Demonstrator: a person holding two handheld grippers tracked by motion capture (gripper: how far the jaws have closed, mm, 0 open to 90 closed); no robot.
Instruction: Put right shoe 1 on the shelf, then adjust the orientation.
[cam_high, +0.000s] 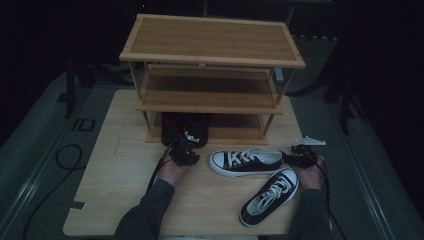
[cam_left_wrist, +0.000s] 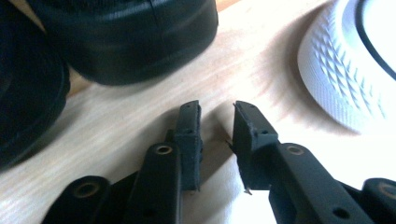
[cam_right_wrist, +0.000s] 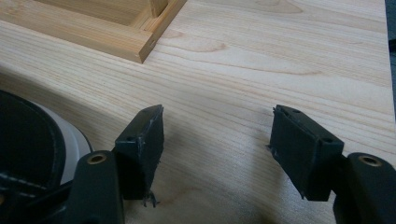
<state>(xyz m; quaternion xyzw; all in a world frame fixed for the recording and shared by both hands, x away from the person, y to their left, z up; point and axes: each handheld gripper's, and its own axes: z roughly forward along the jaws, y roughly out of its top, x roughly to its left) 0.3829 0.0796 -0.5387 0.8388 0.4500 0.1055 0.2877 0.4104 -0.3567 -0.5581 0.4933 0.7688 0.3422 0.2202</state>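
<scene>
A pair of black shoes (cam_high: 185, 127) sits at the left end of the bottom tier of a bamboo shoe rack (cam_high: 210, 55). My left gripper (cam_high: 182, 150) hovers just in front of them, its jaws (cam_left_wrist: 217, 107) a little apart over bare wood with nothing between. The black shoes (cam_left_wrist: 135, 37) lie close ahead, and a white rubber toe cap (cam_left_wrist: 341, 79) is to the right. Two black-and-white sneakers rest on the table: one (cam_high: 245, 161) lies crosswise, the other (cam_high: 270, 196) angles toward the front. My right gripper (cam_high: 295, 152) is at the crosswise sneaker's heel (cam_right_wrist: 28, 140), jaws (cam_right_wrist: 217, 112) wide open and empty.
The three-tier rack stands at the back of the light wooden table (cam_high: 120, 165); its base rail (cam_right_wrist: 93, 32) lies ahead of the right gripper. The upper two tiers are bare. A cable (cam_high: 65, 160) loops on the floor at the left.
</scene>
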